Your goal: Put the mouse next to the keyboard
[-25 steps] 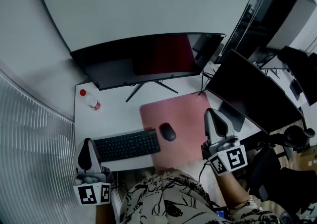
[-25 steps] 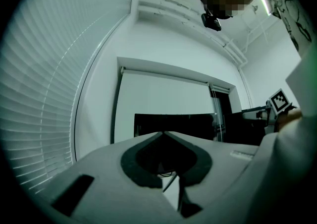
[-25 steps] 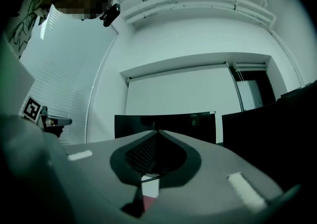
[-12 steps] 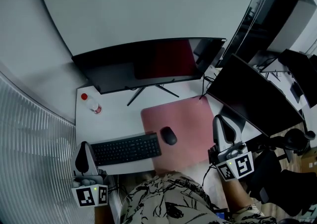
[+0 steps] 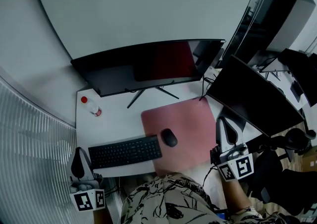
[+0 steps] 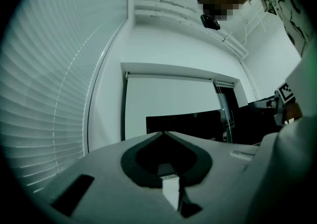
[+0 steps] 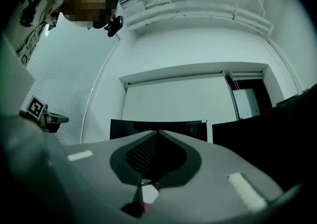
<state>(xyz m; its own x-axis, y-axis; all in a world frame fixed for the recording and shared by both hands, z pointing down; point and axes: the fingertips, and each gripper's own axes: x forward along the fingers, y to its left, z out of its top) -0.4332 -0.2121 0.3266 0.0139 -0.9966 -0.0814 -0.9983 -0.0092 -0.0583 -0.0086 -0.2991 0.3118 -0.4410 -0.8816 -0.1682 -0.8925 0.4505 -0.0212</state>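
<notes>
The keyboard [image 5: 125,151] is seen just inward of the left gripper [image 5: 78,153], and the mouse [image 5: 170,137] is set just beside its right end, well inward of the right gripper [image 5: 222,122]. Both grippers' jaws are closed on nothing, so the placement is judged complete.

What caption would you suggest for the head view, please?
Black mouse on pink mat beside the keyboard; left gripper and right gripper hover shut and empty.

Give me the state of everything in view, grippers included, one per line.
mouse: on the pink mat, just right of the keyboard, untouched
keyboard: flat on the desk
front monitor: screen dark
side monitor: screen dark
bottle: red cap on
left gripper: shut, empty
right gripper: shut, empty
</notes>
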